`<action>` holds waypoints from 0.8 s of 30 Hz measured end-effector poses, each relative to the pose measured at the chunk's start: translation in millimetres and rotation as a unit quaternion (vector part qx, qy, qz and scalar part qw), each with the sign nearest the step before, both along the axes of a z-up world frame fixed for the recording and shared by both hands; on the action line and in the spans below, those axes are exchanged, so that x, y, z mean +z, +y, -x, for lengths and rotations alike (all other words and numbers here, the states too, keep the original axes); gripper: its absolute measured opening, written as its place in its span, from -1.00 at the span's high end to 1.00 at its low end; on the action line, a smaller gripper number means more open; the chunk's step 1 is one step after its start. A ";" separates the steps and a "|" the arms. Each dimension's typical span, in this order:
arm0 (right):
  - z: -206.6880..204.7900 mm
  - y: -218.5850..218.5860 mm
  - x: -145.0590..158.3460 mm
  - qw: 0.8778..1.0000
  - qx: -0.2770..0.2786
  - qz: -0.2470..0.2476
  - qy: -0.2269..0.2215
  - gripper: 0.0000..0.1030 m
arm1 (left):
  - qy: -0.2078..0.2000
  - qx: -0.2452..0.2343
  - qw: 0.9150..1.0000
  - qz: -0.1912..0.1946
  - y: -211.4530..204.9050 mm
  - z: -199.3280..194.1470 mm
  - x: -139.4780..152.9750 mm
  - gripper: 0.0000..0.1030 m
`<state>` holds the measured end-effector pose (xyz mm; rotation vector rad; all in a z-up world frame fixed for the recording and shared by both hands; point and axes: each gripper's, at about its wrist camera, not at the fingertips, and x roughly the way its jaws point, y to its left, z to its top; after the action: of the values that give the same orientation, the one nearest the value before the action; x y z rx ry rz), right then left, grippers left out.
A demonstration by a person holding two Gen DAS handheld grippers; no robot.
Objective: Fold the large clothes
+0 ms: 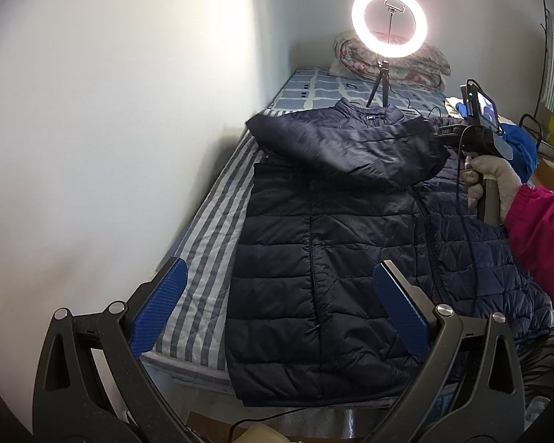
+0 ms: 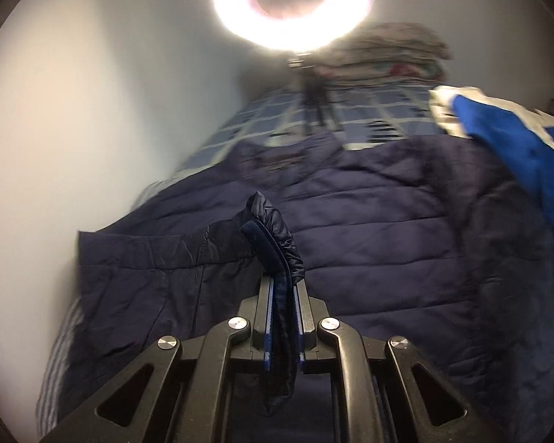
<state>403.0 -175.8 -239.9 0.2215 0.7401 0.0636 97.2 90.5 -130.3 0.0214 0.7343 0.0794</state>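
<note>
**A:** Where do we stand with the folding?

**B:** We are partway. A dark navy puffer jacket (image 1: 314, 251) lies spread on a striped bed (image 1: 207, 229), with its collar at the far end and its hem at the near edge. The left side looks already folded inward, leaving a straight edge down that side.

**A:** And the sleeve?

**B:** Our right gripper (image 2: 282, 317) is clamped nearly closed on the sleeve cuff (image 2: 273, 247); the dark ribbed band sticks out between its blue pads. In the left wrist view the sleeve (image 1: 347, 147) stretches across the chest, lifted off the body, with the right gripper at its right end.

**A:** What is our left gripper doing?

**B:** The left gripper (image 1: 277, 306) is spread wide and holds nothing. It hangs above the near hem, one finger over the bed, the other over the jacket.

**A:** What remains?

**B:** We judge the sleeve must be laid flat, the right side brought in, and the length folded up. A blue garment (image 2: 506, 144) waits at the far right, beyond a ring light (image 1: 389, 22) on the bed.
</note>
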 end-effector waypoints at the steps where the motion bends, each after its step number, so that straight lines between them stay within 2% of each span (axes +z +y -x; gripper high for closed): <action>1: -2.3 -3.0 -2.1 1.000 -0.008 0.006 0.006 0.86 | 0.001 -0.001 1.000 0.000 -0.8 -1.4 -0.6 -0.99; 5: -17.8 -6.3 -15.2 0.999 -0.007 0.041 0.023 0.86 | 0.004 -0.006 1.000 0.001 -3.7 -5.7 -2.7 -0.99; 12: -42.9 -15.3 -14.9 0.996 -0.028 0.075 0.027 0.86 | 0.004 -0.012 1.000 -0.001 -8.6 -7.4 -3.5 -0.99; 15: -57.7 -20.5 -27.1 0.993 -0.030 0.096 0.063 0.85 | 0.005 -0.011 1.000 -0.001 -8.7 -7.6 -4.9 -0.99; 17: -63.5 -23.1 -34.4 0.991 -0.025 0.099 0.090 0.72 | 0.005 -0.010 1.000 -0.002 -8.1 -7.6 -5.1 -0.99; 18: -64.0 -24.9 -36.5 0.987 -0.034 0.116 0.104 0.54 | 0.005 -0.009 1.000 -0.001 -7.6 -8.1 -4.9 -0.99; 20: -58.1 -28.3 -33.4 0.984 -0.048 0.138 0.098 0.48 | 0.006 -0.008 1.000 0.000 -7.4 -9.0 -4.7 -0.99; 24: -38.6 -44.6 -16.4 0.991 -0.053 0.092 0.083 0.36 | -0.001 -0.014 1.000 0.003 -10.1 -6.2 -2.1 -0.99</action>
<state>441.6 -220.4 -256.3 0.0892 0.8936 -0.1256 103.4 80.3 -132.4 0.0255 0.7329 0.0505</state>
